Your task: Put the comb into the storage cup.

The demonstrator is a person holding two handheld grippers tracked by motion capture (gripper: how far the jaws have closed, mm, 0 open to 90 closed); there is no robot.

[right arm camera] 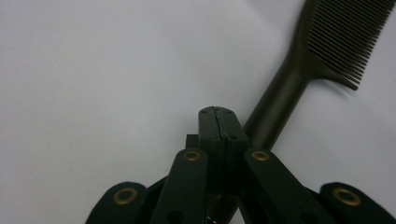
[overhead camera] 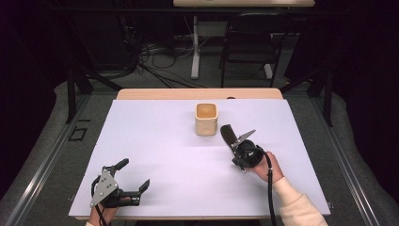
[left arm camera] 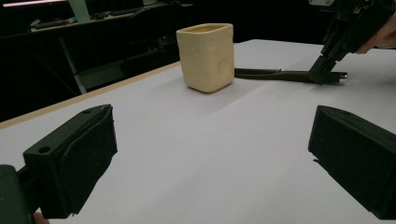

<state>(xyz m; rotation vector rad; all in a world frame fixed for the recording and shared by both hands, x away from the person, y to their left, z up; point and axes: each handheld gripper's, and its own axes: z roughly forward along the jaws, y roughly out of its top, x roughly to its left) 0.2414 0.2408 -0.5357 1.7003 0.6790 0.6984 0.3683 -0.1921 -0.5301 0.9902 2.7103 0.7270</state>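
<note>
the white table [overhead camera: 155, 165] carries a cream cup [overhead camera: 206, 118] near its far middle. the left gripper [overhead camera: 134, 176] rests near the front-left corner, jaws spread wide, holding nothing. the right gripper [overhead camera: 235, 146], jaws pressed together, sits over the black comb [right arm camera: 299, 79], which lies flat just right of the cup; its long axis runs from the gripper toward the cup, teeth end farthest from the gripper.

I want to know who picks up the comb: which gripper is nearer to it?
Right. The right gripper has its fingers shut at the comb handle; the left gripper sits open at the table's near left corner, far off.
</note>
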